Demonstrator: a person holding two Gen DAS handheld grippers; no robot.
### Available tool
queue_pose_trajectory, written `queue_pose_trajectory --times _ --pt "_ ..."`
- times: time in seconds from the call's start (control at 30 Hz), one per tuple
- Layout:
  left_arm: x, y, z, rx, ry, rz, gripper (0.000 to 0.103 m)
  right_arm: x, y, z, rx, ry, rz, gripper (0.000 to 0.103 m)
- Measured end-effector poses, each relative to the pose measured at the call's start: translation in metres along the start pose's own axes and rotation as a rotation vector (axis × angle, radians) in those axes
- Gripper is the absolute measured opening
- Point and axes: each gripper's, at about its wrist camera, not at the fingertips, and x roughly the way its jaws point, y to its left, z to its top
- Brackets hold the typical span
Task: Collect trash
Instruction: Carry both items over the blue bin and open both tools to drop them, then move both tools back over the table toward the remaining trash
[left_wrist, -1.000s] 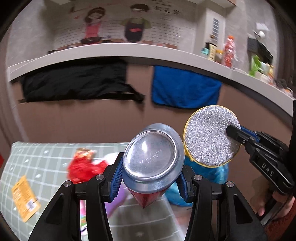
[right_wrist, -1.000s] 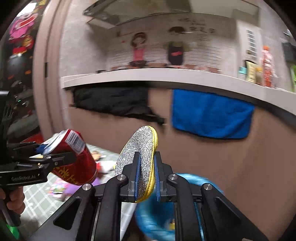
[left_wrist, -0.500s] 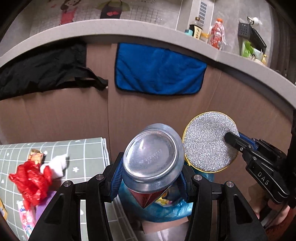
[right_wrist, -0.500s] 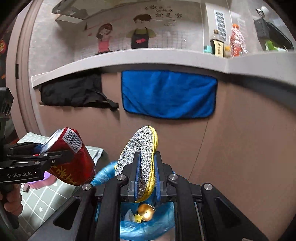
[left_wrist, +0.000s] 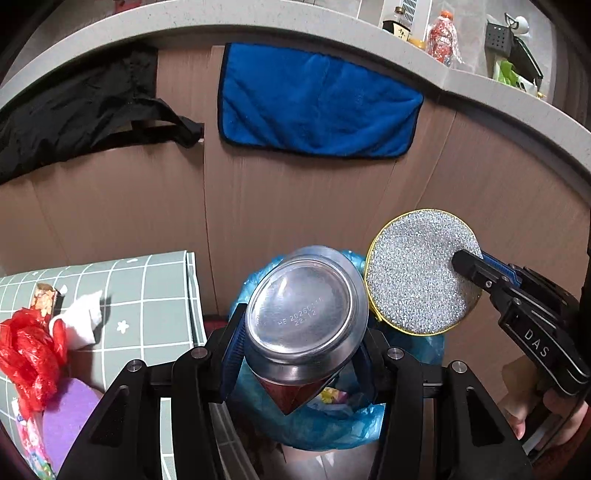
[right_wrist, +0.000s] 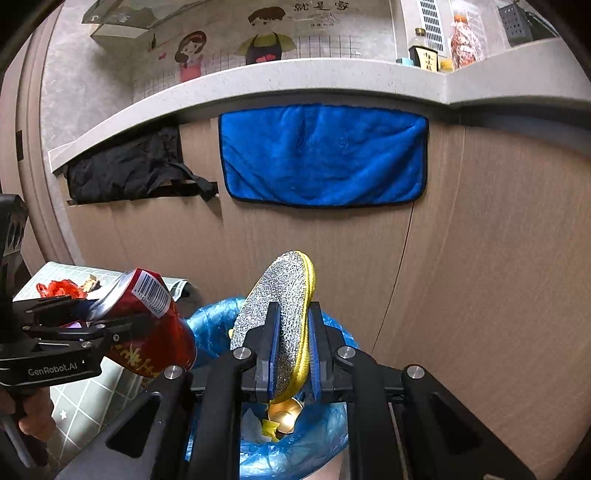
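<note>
Red can (right_wrist: 155, 325), silver base; silver-glitter pad (left_wrist: 417, 280), yellow rim; blue bag (right_wrist: 295, 450); green grid-pattern mat (left_wrist: 147, 295).

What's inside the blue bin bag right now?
The blue bin bag holds a shiny gold round piece, yellow scraps and pale wrappers. The scouring pad in the right gripper and both grippers' frames hide the rest.

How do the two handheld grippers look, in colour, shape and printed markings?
Both are black, angular frames with silver screw heads and blue ribbed pads inside the fingers. The left gripper carries white lettering "GenRobot.AI" on its side. The right gripper carries white letters "DAS". Bare fingers show at each handle; no cables are clearly visible.
</note>
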Motion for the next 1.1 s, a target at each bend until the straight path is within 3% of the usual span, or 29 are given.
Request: queue_pose_trajectory --times 0.27,0.4,0.5,0.63,0.87,1.1 --pt "0.015 0.009 0.007 -0.056 0.018 -0.064 0.054 0.017 -0.003 -0.006 0.018 0.044 0.000 0.018" --pt "0.014 0.014 0.011 -0.080 0.003 -0.075 0.060 0.021 -0.006 -0.009 0.040 0.063 0.037 0.035" --pt "0.007 0.016 0.015 -0.083 0.002 -0.090 0.060 0.017 -0.007 -0.010 0.047 0.059 0.038 0.035" --pt "-0.022 0.025 0.023 -0.098 -0.058 -0.086 0.060 0.008 -0.004 -0.009 0.042 0.049 0.023 0.035" --pt "-0.094 0.075 0.009 -0.140 -0.152 0.061 0.060 -0.018 0.020 -0.001 0.018 0.009 0.052 0.035" --pt "-0.160 0.166 -0.044 -0.230 -0.123 0.282 0.060 -0.025 0.093 0.007 -0.050 0.007 0.191 0.037"
